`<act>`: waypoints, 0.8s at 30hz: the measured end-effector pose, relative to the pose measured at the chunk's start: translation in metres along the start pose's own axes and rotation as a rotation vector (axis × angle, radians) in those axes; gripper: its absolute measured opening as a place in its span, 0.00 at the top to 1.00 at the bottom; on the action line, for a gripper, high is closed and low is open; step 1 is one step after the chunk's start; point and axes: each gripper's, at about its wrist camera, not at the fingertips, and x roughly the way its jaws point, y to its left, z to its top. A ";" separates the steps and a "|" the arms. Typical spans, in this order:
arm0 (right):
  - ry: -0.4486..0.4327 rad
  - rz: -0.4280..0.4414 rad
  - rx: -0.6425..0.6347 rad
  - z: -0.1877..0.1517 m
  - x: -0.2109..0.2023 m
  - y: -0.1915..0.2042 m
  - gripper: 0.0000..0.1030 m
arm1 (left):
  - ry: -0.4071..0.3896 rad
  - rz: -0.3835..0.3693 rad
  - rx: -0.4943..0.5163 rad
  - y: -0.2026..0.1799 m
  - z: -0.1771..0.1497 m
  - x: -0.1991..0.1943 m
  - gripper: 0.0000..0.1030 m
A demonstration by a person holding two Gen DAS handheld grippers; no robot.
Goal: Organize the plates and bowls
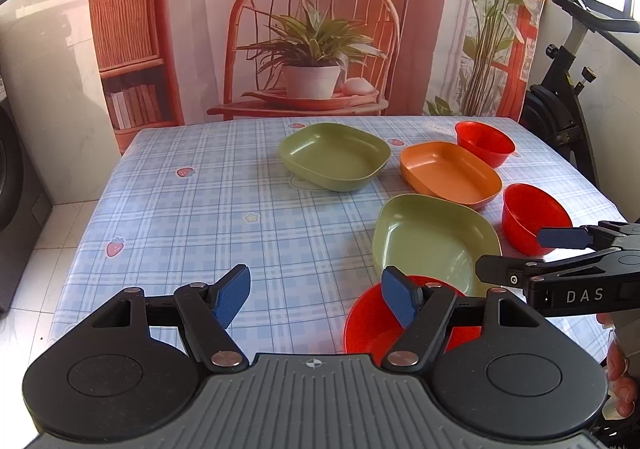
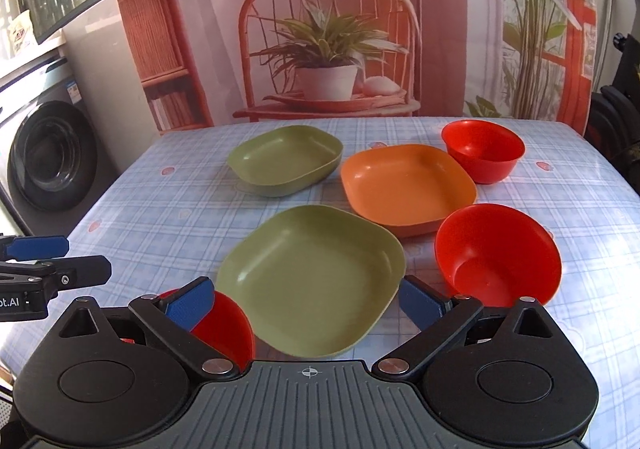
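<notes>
Sorting Dishes: Approach to the Near Pieces

Stock on the table, which wears a blue checked cloth with strawberry prints:
- Near green plate, square with rounded corners, close to the near edge, empty and upright.
- Near red bowl, just left of that plate by the near edge, part hidden behind a finger of the right gripper.
- Middle red bowl, right of the green plate, tilted toward the camera.
- Orange plate, behind the green plate, mid-table.
- Far green plate, toward the far left.
- Far red bowl, toward the far right corner, beside the orange plate.

Tools: right gripper spread wide, empty, hanging over the near green plate. Left gripper also parted, somewhat narrower, pinching nothing; its right finger overlaps the near red bowl in view.

Handling advice, as judgement: nothing is stacked yet. Plates should nest with plates, bowls with bowls. For the plate, one pad should slip under the raised rim and the other inside, near a straight side, not a corner. For the bowl, pinch the wall from above. Smooth plastic may slide on the cloth, so close squarely. Keep the two tools apart; they stand near each other.
</notes>
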 end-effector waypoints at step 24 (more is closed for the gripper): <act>0.132 0.163 -0.038 -0.026 0.013 0.010 0.69 | 0.162 -0.055 -0.076 -0.021 -0.028 0.021 0.59</act>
